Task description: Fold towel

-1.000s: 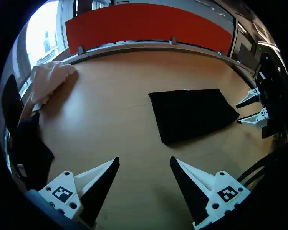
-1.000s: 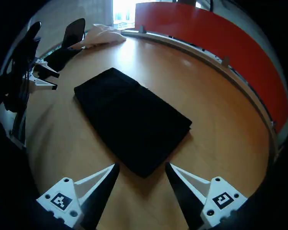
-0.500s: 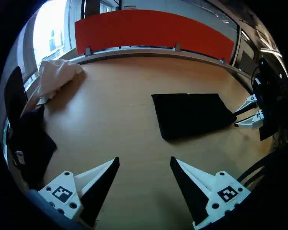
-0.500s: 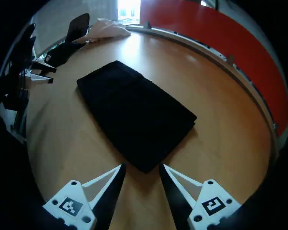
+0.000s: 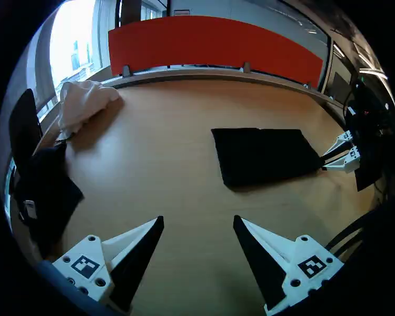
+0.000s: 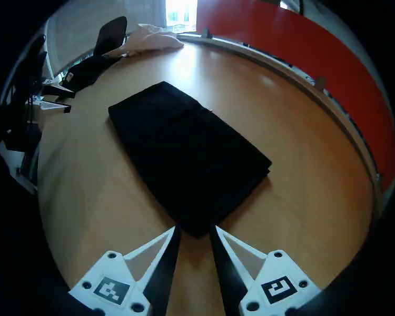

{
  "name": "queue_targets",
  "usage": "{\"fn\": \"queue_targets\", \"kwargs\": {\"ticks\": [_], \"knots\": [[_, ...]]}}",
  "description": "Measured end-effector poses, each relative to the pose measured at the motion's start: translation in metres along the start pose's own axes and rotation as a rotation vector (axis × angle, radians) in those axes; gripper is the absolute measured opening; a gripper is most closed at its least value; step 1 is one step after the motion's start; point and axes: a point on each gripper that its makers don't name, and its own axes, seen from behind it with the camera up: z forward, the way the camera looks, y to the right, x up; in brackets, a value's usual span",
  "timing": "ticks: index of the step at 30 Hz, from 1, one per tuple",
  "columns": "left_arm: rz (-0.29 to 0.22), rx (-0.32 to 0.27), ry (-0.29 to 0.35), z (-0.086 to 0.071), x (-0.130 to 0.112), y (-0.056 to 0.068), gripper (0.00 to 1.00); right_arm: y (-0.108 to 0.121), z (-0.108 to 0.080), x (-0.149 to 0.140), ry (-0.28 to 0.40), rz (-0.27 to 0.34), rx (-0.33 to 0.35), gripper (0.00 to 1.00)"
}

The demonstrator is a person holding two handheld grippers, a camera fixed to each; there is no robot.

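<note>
A black folded towel (image 6: pixel 187 152) lies flat on the wooden table (image 6: pixel 303 174); it also shows in the left gripper view as a dark rectangle (image 5: pixel 263 154). My right gripper (image 6: pixel 195 231) sits low at the towel's nearest corner. Its fingers are narrowed, with a gap still between them and the corner tip in that gap. From the left gripper view, the right gripper (image 5: pixel 326 160) is at the towel's right end. My left gripper (image 5: pixel 197 229) is open over bare table, well short of the towel.
A crumpled pale cloth (image 5: pixel 84 102) lies at the table's far left corner. A dark chair with a black garment (image 5: pixel 42 184) stands off the left edge. A red partition (image 5: pixel 218 45) runs along the far edge.
My right gripper's fingers have closed in steadily around the towel's near corner and moved forward to it. The left gripper view has shifted slightly, with its fingers unchanged.
</note>
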Motion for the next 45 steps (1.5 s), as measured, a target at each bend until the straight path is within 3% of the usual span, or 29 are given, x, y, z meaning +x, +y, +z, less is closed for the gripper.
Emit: {"fn": "queue_targets", "kwargs": {"ticks": [5,15,21,29,45], "knots": [[0.001,0.002,-0.002,-0.002,-0.001,0.0,0.98,0.0,0.0,-0.002,-0.005,-0.01,0.008,0.26],[0.002,0.009,0.004,-0.003,0.002,-0.002,0.99,0.002,0.005,-0.004,-0.011,-0.007,0.008,0.26],[0.0,0.011,0.006,-0.003,0.004,-0.002,0.98,0.004,0.005,-0.003,-0.007,0.011,0.008,0.07],[-0.001,0.012,0.008,-0.003,0.005,-0.001,0.99,0.008,0.0,0.001,0.01,0.04,-0.007,0.06],[-0.004,0.023,0.012,-0.004,0.01,-0.002,0.98,0.019,-0.032,0.034,0.082,0.018,-0.043,0.06]]}}
